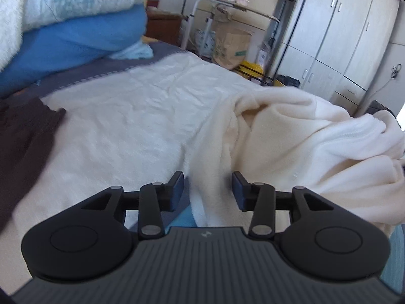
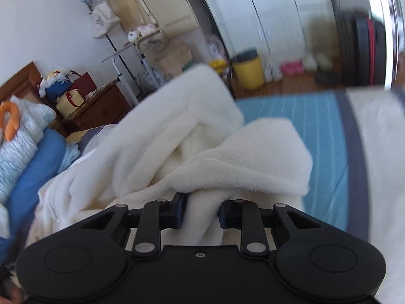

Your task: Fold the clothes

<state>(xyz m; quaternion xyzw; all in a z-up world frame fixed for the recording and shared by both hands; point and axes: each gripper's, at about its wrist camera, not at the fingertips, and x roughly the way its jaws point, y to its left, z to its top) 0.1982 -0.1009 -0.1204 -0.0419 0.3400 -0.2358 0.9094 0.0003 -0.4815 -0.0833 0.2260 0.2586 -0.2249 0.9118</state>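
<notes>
A cream fleece garment (image 1: 291,139) lies bunched on the white bed cover (image 1: 126,126), right of centre in the left wrist view. A strip of it runs between the pads of my left gripper (image 1: 208,190), which stand apart from the cloth, so that gripper is open. In the right wrist view the same fleece garment (image 2: 177,131) is heaped in front of the tool. A thick fold of it fills the gap of my right gripper (image 2: 201,211), and both pads press on it.
A dark brown garment (image 1: 22,139) lies at the left of the bed. Stacked blue and pale bedding (image 1: 71,43) sits at the far left. A teal striped sheet (image 2: 303,131) shows on the right. Beyond the bed stand a wooden nightstand (image 2: 101,109), a yellow bin (image 2: 248,72) and white wardrobes (image 1: 341,25).
</notes>
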